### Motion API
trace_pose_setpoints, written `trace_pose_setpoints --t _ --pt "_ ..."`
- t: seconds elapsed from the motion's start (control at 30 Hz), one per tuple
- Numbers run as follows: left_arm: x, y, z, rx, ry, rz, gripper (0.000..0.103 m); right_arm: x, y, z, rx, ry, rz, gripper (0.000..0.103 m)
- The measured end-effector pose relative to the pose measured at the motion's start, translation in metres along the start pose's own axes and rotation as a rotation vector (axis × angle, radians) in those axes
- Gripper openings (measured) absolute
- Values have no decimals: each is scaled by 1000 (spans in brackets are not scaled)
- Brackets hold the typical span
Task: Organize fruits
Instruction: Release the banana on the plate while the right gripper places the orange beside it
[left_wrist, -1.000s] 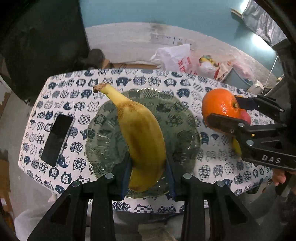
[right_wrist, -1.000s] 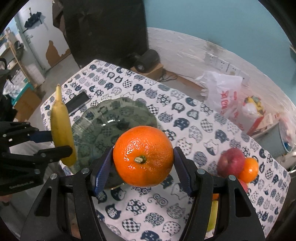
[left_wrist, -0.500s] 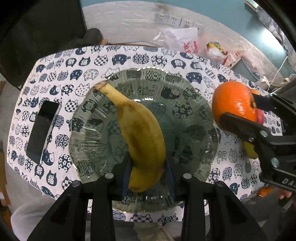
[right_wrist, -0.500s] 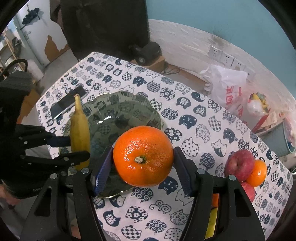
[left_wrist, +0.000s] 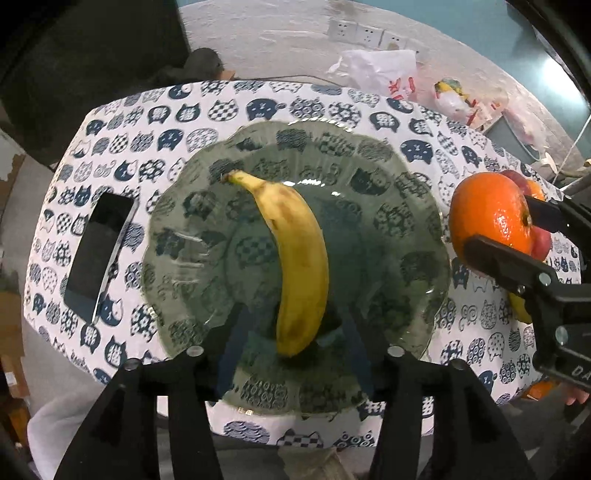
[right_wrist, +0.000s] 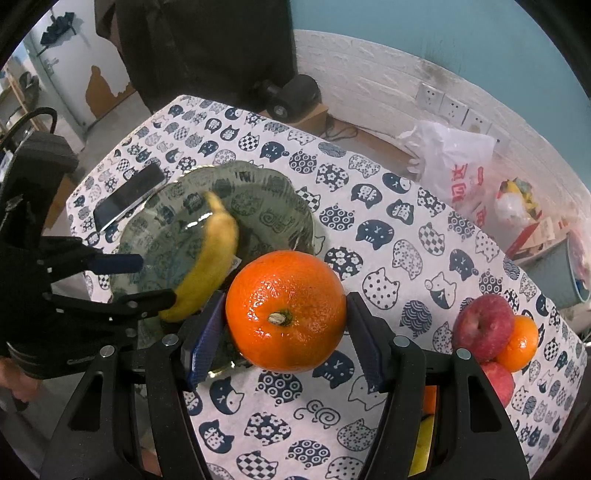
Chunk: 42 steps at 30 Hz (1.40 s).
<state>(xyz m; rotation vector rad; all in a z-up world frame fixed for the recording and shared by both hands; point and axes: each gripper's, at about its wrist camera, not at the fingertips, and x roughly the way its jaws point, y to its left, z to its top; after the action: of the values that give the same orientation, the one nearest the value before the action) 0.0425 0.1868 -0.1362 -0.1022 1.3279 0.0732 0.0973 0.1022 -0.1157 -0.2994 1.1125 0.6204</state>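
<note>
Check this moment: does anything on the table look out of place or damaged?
A dark phone lies on the tablecloth beside the glass plate, the only non-fruit item there. The banana on the plate shows brown bruising. Nothing is spilled.

Light: dim indoor, brightest patch upper right of the left wrist frame
Glare: streaks on the glass plate (left_wrist: 184, 254)
Blur: banana (right_wrist: 207, 266) smeared
Edges: fisheye bending, black corners
</note>
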Motion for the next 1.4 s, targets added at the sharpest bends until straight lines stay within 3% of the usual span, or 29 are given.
trace_pose_setpoints --t 0.13,0.53,0.83,0.9,1.4 --pt "-5 11 -5 -23 -12 5 62 7 7 1 -16 11 2 65" --pt "-10 38 -21 -71 -18 17 62 43 42 8 -95 55 24 65" --pt "-4 44 -28 -65 -8 46 63 71 53 0 -107 149 35 65" --pt "-3 45 -29 -64 -9 55 68 70 53 -1 -110 137 31 65" --pt "-7 36 -32 -33 -3 64 69 65 55 -6 -169 144 2 63"
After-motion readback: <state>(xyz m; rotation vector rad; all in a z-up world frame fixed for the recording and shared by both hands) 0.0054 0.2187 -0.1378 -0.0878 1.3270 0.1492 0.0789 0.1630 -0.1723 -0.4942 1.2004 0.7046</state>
